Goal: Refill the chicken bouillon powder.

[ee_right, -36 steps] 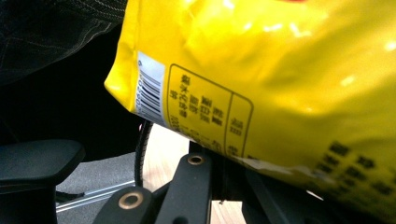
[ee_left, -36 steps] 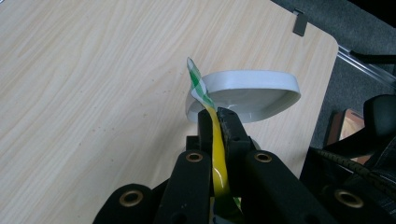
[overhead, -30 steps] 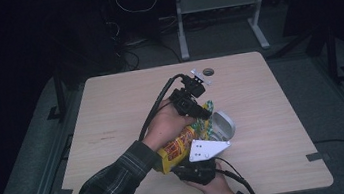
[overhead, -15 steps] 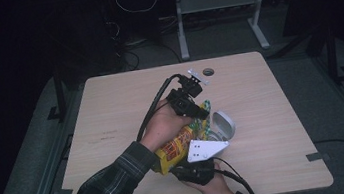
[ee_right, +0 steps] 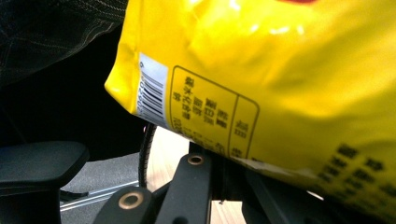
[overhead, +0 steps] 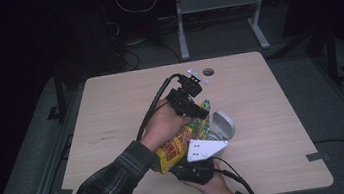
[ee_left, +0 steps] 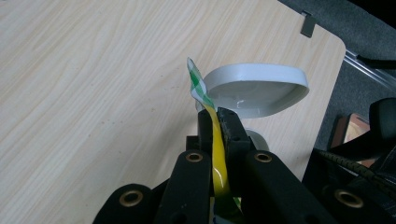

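Snack bag (overhead: 176, 147), yellow with red print and a green-checked top edge, was held above the near middle of the wooden table (overhead: 112, 115), tilted, between the two hand-held grippers. Left gripper (overhead: 201, 112) was clamped on the bag's upper edge; in the left gripper view its jaws stood pressed together on the thin yellow film (ee_left: 217, 154), with the green-and-white checked tip (ee_left: 196, 84) sticking out past the jaw tips. Right gripper (overhead: 194, 167), topped by a grey three-cornered plate (overhead: 206, 149), sat at the bag's lower end near the table's front edge; in the right gripper view the bag's back panel with barcode (ee_right: 152, 88) and printed text box (ee_right: 210, 116) hung directly over the jaws, its bottom seam running into them, so the jaws read as closed on that lower edge, though the contact itself was partly hidden. White bowl (overhead: 224, 124) stood just beside the bag on its right, tipped up on its rim; the left gripper view showed its pale hollow (ee_left: 254, 91) just beyond the bag's tip. Plaid sleeve (overhead: 102, 192) of the left arm came in from the bottom left. Black cable (overhead: 153, 107) trailed from the left gripper across the tabletop.
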Tool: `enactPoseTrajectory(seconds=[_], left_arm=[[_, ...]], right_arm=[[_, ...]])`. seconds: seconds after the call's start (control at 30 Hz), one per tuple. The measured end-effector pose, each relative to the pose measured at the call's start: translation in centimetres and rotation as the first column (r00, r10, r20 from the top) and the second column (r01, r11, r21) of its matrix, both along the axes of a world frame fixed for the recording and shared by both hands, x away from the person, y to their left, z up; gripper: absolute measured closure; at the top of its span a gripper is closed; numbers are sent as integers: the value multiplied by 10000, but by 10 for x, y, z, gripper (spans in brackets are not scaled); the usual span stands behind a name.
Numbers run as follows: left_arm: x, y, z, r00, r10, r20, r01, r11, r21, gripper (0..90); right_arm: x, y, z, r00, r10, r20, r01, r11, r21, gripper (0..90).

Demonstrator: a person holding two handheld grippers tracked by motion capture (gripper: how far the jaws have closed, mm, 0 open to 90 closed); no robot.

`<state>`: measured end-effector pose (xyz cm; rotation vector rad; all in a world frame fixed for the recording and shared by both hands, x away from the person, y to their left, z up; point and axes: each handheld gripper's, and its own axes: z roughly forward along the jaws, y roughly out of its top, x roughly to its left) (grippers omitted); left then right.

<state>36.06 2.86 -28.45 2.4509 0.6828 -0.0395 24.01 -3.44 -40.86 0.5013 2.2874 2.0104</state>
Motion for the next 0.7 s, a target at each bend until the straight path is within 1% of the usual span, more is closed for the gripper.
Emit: enactPoseTrajectory(seconds=[0.2, 0.33, 0.7], left_arm=[[-1, 0, 0, 10000, 44, 11, -44, 10000, -15, 898], [-1, 0, 0, 10000, 18, 17, -19, 10000, 48, 898], [-1, 0, 0, 10000, 43, 6, -43, 10000, 8, 898]], right_arm=[[-1, 0, 0, 10000, 1, -19, -1, 10000, 19, 900], [-1, 1, 0, 10000, 10, -30, -10, 10000, 32, 900], [-1, 1, 0, 10000, 4, -34, -4, 10000, 34, 900]])
